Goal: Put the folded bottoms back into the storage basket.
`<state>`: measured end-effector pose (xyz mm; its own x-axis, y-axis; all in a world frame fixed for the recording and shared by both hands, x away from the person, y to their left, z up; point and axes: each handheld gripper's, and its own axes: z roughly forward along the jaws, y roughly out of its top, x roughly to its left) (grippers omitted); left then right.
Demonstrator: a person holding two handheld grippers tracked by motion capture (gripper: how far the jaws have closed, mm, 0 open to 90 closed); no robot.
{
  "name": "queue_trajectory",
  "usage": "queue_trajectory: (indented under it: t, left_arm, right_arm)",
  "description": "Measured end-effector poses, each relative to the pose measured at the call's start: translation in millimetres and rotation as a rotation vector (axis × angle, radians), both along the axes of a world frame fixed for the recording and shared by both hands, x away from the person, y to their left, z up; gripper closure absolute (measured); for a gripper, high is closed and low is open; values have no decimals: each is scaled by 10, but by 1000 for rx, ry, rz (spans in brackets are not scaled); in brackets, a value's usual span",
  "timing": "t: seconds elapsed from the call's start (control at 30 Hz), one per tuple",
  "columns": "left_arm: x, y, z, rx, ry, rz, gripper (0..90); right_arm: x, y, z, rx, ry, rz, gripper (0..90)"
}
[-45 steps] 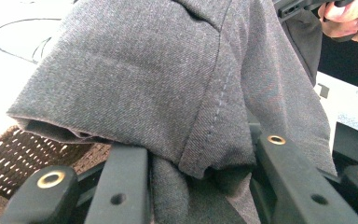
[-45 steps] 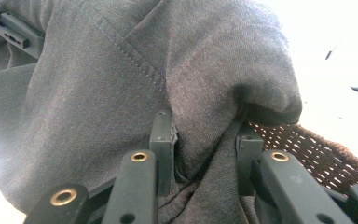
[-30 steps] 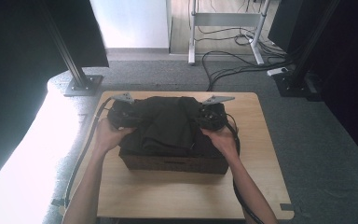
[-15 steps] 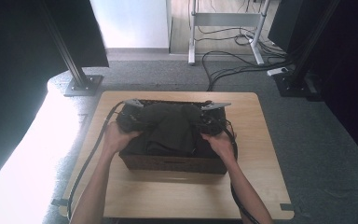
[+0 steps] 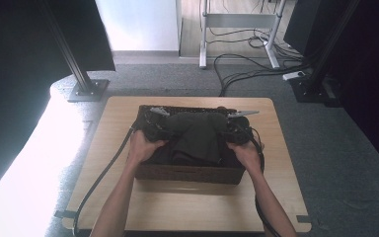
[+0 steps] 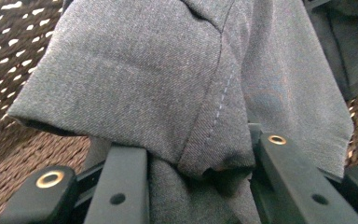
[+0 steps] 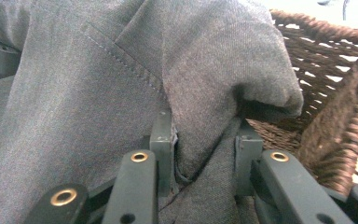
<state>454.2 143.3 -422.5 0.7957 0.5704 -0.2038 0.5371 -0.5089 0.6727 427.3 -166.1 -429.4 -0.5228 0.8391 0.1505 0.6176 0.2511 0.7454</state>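
— Where is the garment?
— The grey garment (image 5: pixel 195 136) hangs into the wicker basket (image 5: pixel 187 174) on the table (image 5: pixel 177 207).
— And the grippers?
— The left gripper (image 5: pixel 159 124) and right gripper (image 5: pixel 233 127) each clamp a fold of it.

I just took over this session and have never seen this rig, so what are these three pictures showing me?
A person holds a two-jaw tool in each hand. The high view looks down on a wooden table bearing a brown woven basket. The left gripper and the right gripper each pinch one side of a folded dark grey cloth at the basket. The other two pictures come from cameras riding on the grippers: each looks along its own black jaws, shut on a bunch of cloth, with wicker behind.
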Motion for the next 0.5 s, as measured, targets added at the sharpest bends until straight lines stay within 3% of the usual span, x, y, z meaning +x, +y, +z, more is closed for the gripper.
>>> queue_trajectory:
  t: [0.33,0.5]
  left_arm:
    - [-28,385,-21,83,13,62,664]
    - [1,297,-74,144,-4,67,658]
  right_arm:
    - [106,446,-106,-15,32,64,671]
    - [142,532,-151,-56,42,57,664]
